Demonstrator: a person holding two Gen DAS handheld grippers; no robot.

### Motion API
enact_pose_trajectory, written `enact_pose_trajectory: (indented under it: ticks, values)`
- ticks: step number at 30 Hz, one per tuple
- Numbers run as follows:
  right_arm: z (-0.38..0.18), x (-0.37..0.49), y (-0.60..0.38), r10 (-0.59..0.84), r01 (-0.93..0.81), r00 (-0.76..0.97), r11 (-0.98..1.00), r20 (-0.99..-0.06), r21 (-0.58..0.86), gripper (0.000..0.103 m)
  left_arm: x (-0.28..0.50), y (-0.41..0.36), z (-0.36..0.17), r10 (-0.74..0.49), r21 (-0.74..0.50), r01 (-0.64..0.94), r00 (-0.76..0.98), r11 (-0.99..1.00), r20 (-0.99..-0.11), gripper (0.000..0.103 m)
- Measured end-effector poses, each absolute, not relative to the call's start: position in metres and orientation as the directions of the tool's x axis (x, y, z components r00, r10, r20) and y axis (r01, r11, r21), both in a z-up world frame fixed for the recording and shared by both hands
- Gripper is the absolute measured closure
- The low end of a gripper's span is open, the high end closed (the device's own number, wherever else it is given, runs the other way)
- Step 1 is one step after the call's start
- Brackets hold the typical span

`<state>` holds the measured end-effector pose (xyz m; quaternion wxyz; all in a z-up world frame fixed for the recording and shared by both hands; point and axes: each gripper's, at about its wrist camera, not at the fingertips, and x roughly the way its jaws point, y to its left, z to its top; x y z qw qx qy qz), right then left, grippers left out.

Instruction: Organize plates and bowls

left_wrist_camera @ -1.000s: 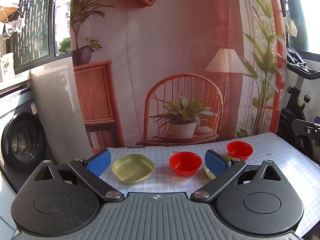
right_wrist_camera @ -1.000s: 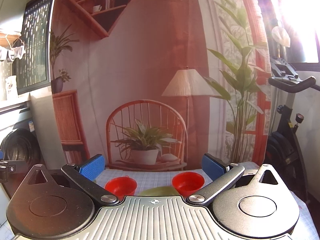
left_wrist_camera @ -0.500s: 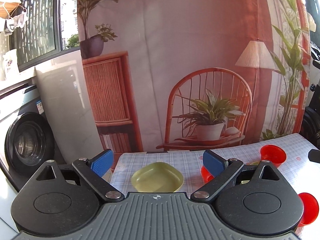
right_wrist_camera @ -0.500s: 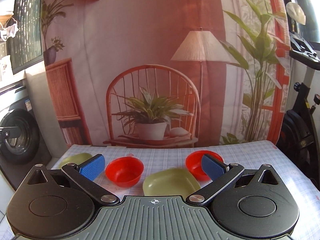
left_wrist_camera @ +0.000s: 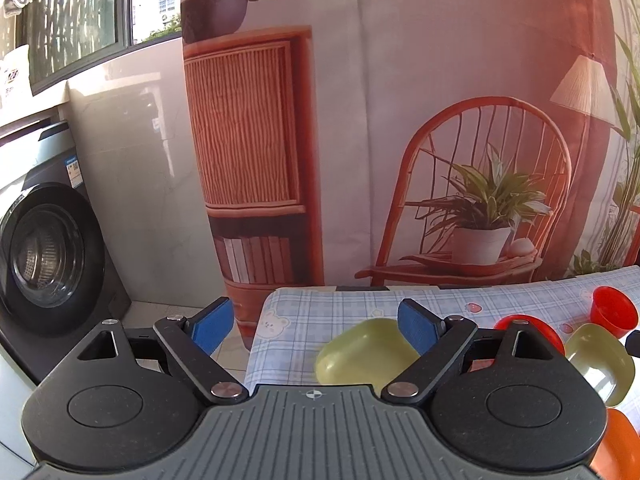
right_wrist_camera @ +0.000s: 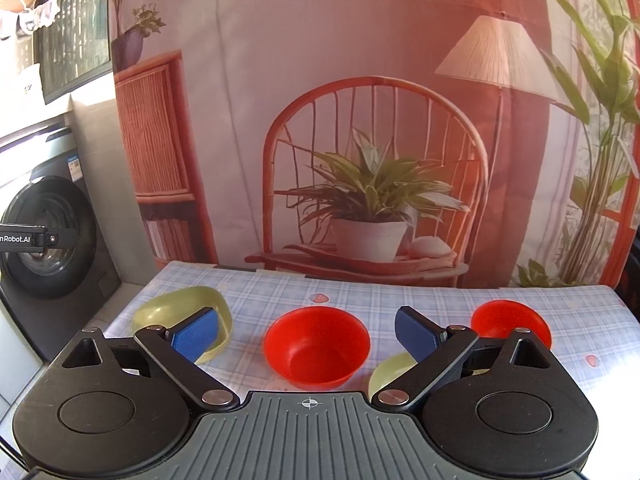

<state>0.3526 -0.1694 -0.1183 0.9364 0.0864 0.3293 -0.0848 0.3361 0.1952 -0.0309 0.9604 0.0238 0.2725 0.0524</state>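
In the right wrist view a red bowl sits on the checked tablecloth between my open right gripper's fingers, a little beyond them. A second red bowl is at the right, a green plate at the left, and another green plate shows partly behind the right finger. In the left wrist view my open, empty left gripper hovers over the table's left end; the green plate lies by its right finger. A red bowl, a second green plate and another red bowl are further right.
A washing machine stands on the floor left of the table. A printed backdrop hangs behind the table's far edge. The table's left edge drops to the floor. An orange object shows at the left wrist view's lower right corner.
Both grippers have moved left and closer to the table. The left one now looks past the table's left end. The right one now has the red bowl centred between its fingers.
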Motion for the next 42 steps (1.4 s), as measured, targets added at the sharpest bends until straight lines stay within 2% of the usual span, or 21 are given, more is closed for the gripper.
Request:
enact_pose_trajectory:
  ticks: [5, 7, 9, 11, 14, 19, 21, 22, 23, 25, 27, 29, 35, 37, 42]
  values:
    - [-0.148, 0.401, -0.151, -0.061, 0.188, 0.732, 0.975, -0.678, 0.116, 0.022, 0.372, 0.219, -0.068, 0.066, 0.032, -0.059, 0.818, 0.998, -0.571, 0.021]
    - [-0.159, 0.417, -0.145, -0.046, 0.183, 0.717, 0.975, -0.696, 0.124, 0.03, 0.383, 0.225, -0.086, 0.055, 0.019, -0.054, 0.807, 0.998, -0.588, 0.023]
    - [-0.168, 0.432, -0.138, -0.036, 0.173, 0.707, 0.977, -0.706, 0.123, 0.034, 0.393, 0.23, -0.104, 0.045, 0.003, -0.054, 0.791, 0.999, -0.61, 0.028]
    - [-0.177, 0.443, -0.13, -0.028, 0.155, 0.702, 0.981, -0.711, 0.114, 0.036, 0.4, 0.235, -0.122, 0.039, -0.005, -0.055, 0.773, 0.998, -0.633, 0.037]
    - [-0.189, 0.459, -0.117, -0.003, 0.101, 0.686, 0.991, -0.727, 0.091, 0.046, 0.41, 0.241, -0.145, 0.028, -0.025, -0.06, 0.75, 0.998, -0.661, 0.042]
    - [-0.206, 0.475, -0.101, 0.011, 0.056, 0.66, 0.996, -0.751, 0.064, 0.055, 0.421, 0.244, -0.164, 0.001, -0.049, -0.047, 0.733, 0.998, -0.68, 0.045]
    - [-0.211, 0.479, -0.097, 0.022, 0.045, 0.646, 0.997, -0.763, 0.067, 0.057, 0.423, 0.243, -0.168, -0.012, -0.054, -0.034, 0.725, 0.998, -0.689, 0.05]
    - [-0.214, 0.481, -0.096, 0.027, 0.04, 0.639, 0.997, -0.769, 0.069, 0.058, 0.425, 0.242, -0.171, -0.014, -0.052, -0.03, 0.72, 0.998, -0.694, 0.054]
    - [-0.216, 0.482, -0.095, 0.032, 0.035, 0.633, 0.997, -0.773, 0.071, 0.059, 0.426, 0.241, -0.173, -0.02, -0.052, -0.022, 0.717, 0.998, -0.697, 0.064]
    - [-0.22, 0.484, -0.094, 0.038, 0.031, 0.624, 0.997, -0.781, 0.073, 0.062, 0.424, 0.241, -0.178, -0.038, -0.058, -0.004, 0.711, 0.998, -0.703, 0.076]
    - [-0.224, 0.487, -0.095, 0.037, 0.038, 0.615, 0.996, -0.788, 0.077, 0.066, 0.422, 0.243, -0.18, -0.05, -0.072, -0.001, 0.716, 0.997, -0.697, 0.078]
    - [-0.229, 0.488, -0.097, 0.036, 0.051, 0.604, 0.995, -0.796, 0.084, 0.068, 0.421, 0.244, -0.183, -0.074, -0.096, 0.01, 0.717, 0.995, -0.694, 0.086]
    - [-0.236, 0.49, -0.099, 0.06, 0.062, 0.603, 0.991, -0.795, 0.121, 0.082, 0.417, 0.245, -0.187, -0.097, -0.122, 0.018, 0.723, 0.992, -0.685, 0.086]
    - [-0.236, 0.492, -0.098, 0.074, 0.054, 0.605, 0.99, -0.793, 0.133, 0.092, 0.416, 0.246, -0.187, -0.105, -0.136, 0.017, 0.726, 0.991, -0.679, 0.086]
    - [-0.236, 0.5, -0.097, 0.061, 0.067, 0.617, 0.989, -0.784, 0.13, 0.092, 0.416, 0.245, -0.19, -0.102, -0.132, 0.015, 0.725, 0.991, -0.682, 0.086]
